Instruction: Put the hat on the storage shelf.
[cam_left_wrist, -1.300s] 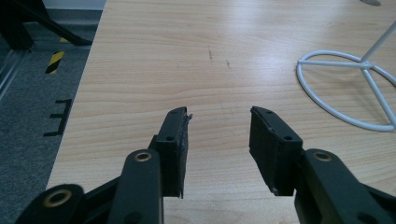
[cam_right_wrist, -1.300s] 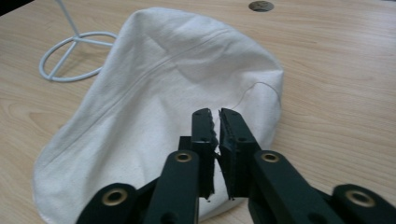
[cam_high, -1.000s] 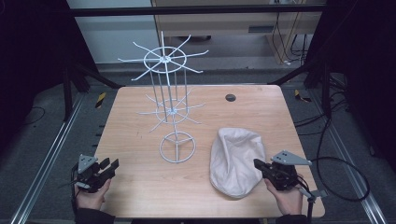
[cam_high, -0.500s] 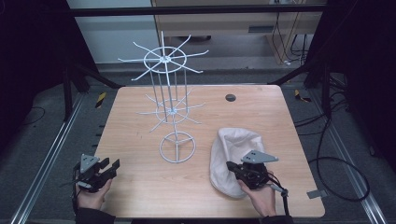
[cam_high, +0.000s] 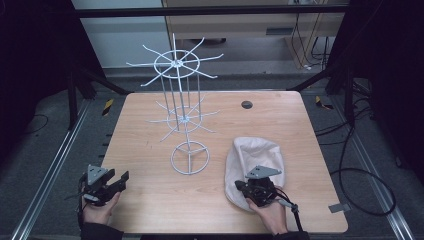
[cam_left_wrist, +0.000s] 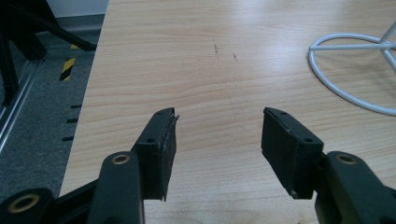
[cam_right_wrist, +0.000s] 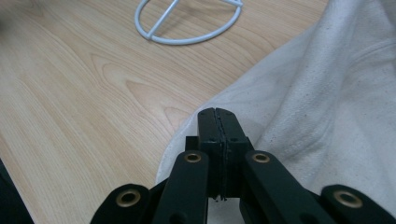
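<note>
A beige cloth cap (cam_high: 256, 154) lies crumpled on the right half of the wooden table (cam_high: 150, 200). My right gripper (cam_high: 239, 186) sits over the cap's near left edge, pointing left and away. Its jaws are shut, and in the right gripper view (cam_right_wrist: 217, 112) nothing shows between them, with the cloth (cam_right_wrist: 327, 93) just beneath. My left gripper (cam_high: 119, 181) hovers at the table's near left corner. Its jaws have just been opening and stand apart over bare wood (cam_left_wrist: 218, 116) with nothing between them.
A tall white wire hook stand (cam_high: 177, 65) rises mid-table on a ring base (cam_high: 190, 172), which is also in the left gripper view (cam_left_wrist: 345, 45) and the right gripper view (cam_right_wrist: 187, 40). A small dark disc (cam_high: 246, 104) lies at the far edge.
My right gripper has moved left from the table's right edge onto the cap's near side. The left gripper's jaws have spread apart while that hand kept still.
</note>
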